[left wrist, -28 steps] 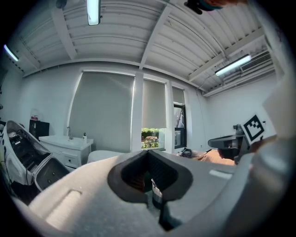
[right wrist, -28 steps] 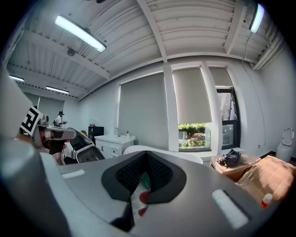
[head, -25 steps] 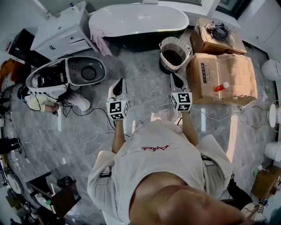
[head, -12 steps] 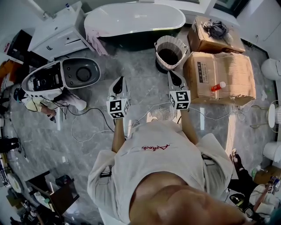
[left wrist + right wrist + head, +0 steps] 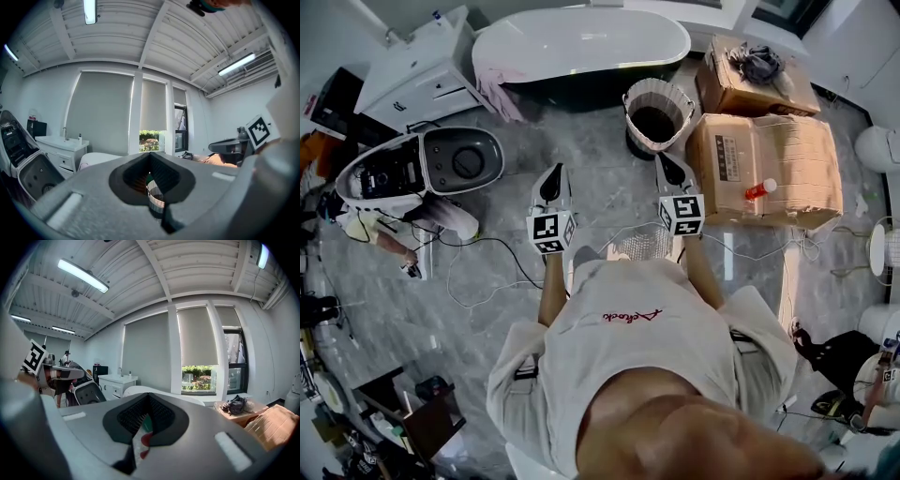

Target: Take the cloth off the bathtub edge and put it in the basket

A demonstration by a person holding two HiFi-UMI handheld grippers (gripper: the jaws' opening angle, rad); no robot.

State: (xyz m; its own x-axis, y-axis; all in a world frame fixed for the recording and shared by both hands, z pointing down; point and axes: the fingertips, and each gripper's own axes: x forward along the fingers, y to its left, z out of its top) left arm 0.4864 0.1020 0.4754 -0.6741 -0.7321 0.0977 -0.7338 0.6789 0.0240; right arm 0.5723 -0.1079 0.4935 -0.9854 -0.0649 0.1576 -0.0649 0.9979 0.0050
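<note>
A pink cloth (image 5: 494,86) hangs over the left end of the white bathtub (image 5: 581,42) at the top of the head view. The woven basket (image 5: 656,111) stands on the floor right of the tub's front. My left gripper (image 5: 554,176) and right gripper (image 5: 667,162) are held side by side, level, over the grey floor short of both. Each is shut and holds nothing. In the left gripper view the jaws (image 5: 150,161) meet, with the tub (image 5: 101,159) far beyond. The right gripper (image 5: 147,401) also points toward the tub (image 5: 154,391).
A toilet (image 5: 459,159) lying open and a white vanity cabinet (image 5: 422,66) stand at the left. Cardboard boxes (image 5: 769,159) with an orange bottle (image 5: 759,189) sit right of the basket. Cables (image 5: 487,272) trail across the floor.
The tub, toilet and basket have slid left in the head view as the person walks. Both grippers keep their pose in front of the body, shut and empty.
</note>
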